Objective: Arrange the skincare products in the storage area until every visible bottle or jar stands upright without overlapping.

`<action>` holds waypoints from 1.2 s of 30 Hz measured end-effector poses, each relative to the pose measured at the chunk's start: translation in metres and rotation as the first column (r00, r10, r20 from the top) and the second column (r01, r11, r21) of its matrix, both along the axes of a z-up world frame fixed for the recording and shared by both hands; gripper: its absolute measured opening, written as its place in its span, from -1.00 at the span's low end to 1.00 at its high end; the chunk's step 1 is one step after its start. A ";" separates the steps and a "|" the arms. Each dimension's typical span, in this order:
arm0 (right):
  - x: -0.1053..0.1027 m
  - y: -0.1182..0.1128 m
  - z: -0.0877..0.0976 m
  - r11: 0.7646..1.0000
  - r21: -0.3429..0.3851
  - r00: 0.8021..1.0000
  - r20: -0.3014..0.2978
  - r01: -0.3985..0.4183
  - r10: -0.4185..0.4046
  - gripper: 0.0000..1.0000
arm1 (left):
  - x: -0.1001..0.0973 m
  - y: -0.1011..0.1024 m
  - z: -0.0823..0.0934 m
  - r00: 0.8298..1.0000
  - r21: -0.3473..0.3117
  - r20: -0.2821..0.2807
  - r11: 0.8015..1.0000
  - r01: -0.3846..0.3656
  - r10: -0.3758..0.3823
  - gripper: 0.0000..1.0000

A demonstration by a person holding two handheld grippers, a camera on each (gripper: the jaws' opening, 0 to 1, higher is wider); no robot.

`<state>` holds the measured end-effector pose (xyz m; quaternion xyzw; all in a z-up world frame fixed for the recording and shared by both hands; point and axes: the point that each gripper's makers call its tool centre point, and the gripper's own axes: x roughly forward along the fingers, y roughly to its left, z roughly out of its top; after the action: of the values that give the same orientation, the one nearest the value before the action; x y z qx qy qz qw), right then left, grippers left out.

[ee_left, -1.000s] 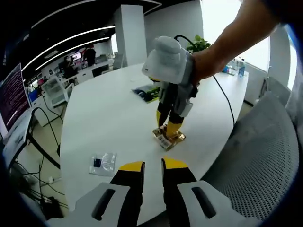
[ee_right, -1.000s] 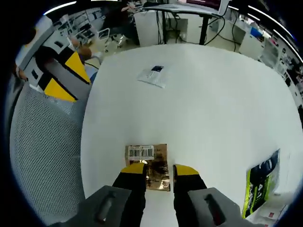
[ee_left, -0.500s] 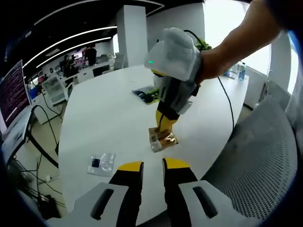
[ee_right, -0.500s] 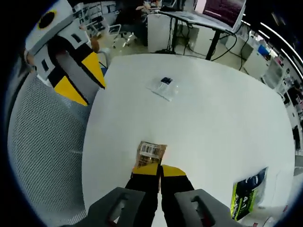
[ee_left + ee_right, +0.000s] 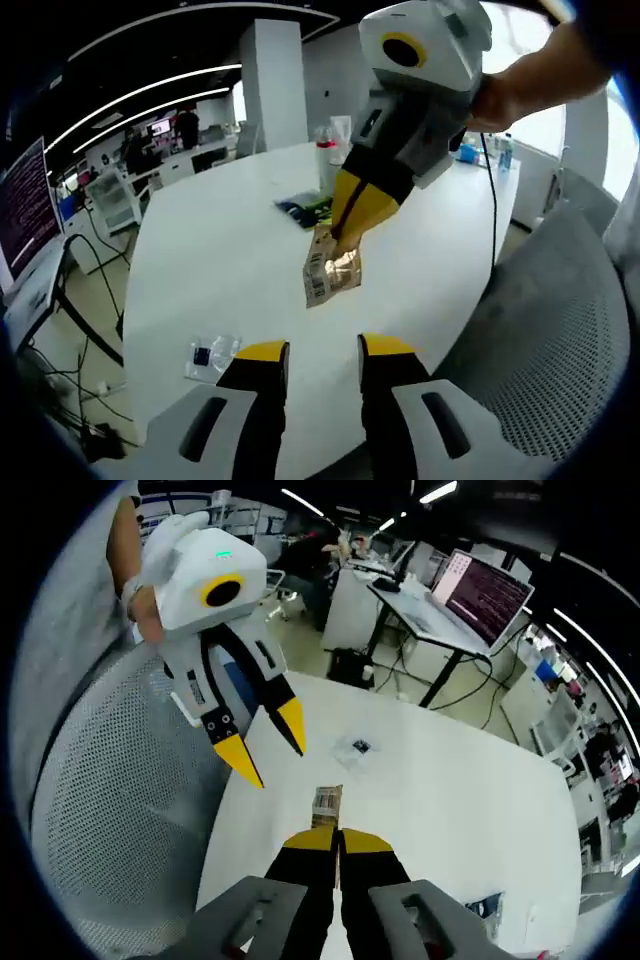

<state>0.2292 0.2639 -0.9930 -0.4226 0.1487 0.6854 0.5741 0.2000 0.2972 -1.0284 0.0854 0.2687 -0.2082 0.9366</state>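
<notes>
A gold foil sachet [image 5: 330, 270] with a barcode label hangs above the white table [image 5: 220, 260], pinched at its top edge by my right gripper [image 5: 350, 228], which comes down from the upper right. In the right gripper view the sachet [image 5: 327, 802] sticks out past my right gripper [image 5: 338, 838], whose jaws are shut on it. My left gripper [image 5: 325, 350] stands open with nothing between its jaws, near the table's front edge. It also appears in the right gripper view, where my left gripper [image 5: 268, 742] hangs open over the chair to the left.
A small clear packet [image 5: 212, 352] lies near the table's front left. A green and black pouch [image 5: 310, 208] and a white bottle [image 5: 325, 155] sit farther back. A grey mesh chair [image 5: 560, 330] stands by the table's right edge. A desk with a monitor [image 5: 480, 580] lies beyond.
My right gripper has shut on the gold sachet and lifted it off the table. My left gripper's jaws have spread a little wider.
</notes>
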 end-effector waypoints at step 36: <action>-0.051 0.022 0.016 0.956 0.165 0.900 -0.406 0.244 -0.159 -0.61 | -0.002 0.000 0.006 0.991 0.154 0.090 0.984 0.087 -0.102 -1.00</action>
<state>0.1780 0.2859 -0.9768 -0.1973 0.2287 0.7038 0.6430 0.1978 0.2976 -1.0221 0.1782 0.2330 -0.2272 0.9286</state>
